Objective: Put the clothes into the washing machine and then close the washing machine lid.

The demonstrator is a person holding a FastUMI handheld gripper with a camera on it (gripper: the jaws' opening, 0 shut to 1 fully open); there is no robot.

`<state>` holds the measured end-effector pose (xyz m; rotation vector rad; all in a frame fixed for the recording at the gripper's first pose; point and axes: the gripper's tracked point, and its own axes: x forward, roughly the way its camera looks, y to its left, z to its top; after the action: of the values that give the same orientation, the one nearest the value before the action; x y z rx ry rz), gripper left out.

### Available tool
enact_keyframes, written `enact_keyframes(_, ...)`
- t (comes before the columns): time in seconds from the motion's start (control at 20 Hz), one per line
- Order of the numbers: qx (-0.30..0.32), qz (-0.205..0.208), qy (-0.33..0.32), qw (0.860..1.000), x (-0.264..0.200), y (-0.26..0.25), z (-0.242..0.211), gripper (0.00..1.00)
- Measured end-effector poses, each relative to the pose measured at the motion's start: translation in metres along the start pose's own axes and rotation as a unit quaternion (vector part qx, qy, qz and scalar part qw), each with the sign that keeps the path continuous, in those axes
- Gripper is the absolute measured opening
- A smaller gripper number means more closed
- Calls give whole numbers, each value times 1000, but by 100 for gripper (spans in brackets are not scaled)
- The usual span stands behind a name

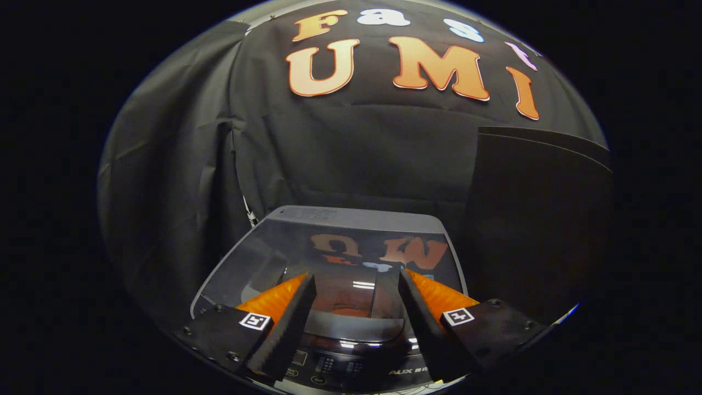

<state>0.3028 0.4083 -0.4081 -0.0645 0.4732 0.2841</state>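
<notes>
Gripper view, looking forward and down along the jaws [356, 285]. The jaws stand spread, with a clear gap between them and nothing pinched; each finger carries a small square marker near its base.

Directly below and just ahead of the jaws sits the washing machine [351, 219], a top-loading unit with a grey body. Its lid [329, 258] is a dark, glossy, see-through panel lying flat over the opening, so the machine appears shut. The lid's surface mirrors the booth wall and the fingers themselves. Between the jaws, through the glass, a dim rounded interior shows; whether clothes lie inside cannot be told.

Nearest the base of the jaws, along the machine's front edge, runs the control panel [340, 367], with a row of small buttons and a pale marking to the right side.

Beyond the jaws hangs the black cloth wall [351, 148] of the booth. Beyond the right finger stands a dark flat board [537, 219], upright beside the machine.
</notes>
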Motion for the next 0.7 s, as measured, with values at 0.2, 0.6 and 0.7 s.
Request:
enact_keyframes(0.2,11,3,3,1000,1,0,1,98)
enact_keyframes(0.6,17,1,15,1000,12,-8,8,98)
enact_keyframes(0.7,6,2,13,1000,6,-6,18,98)
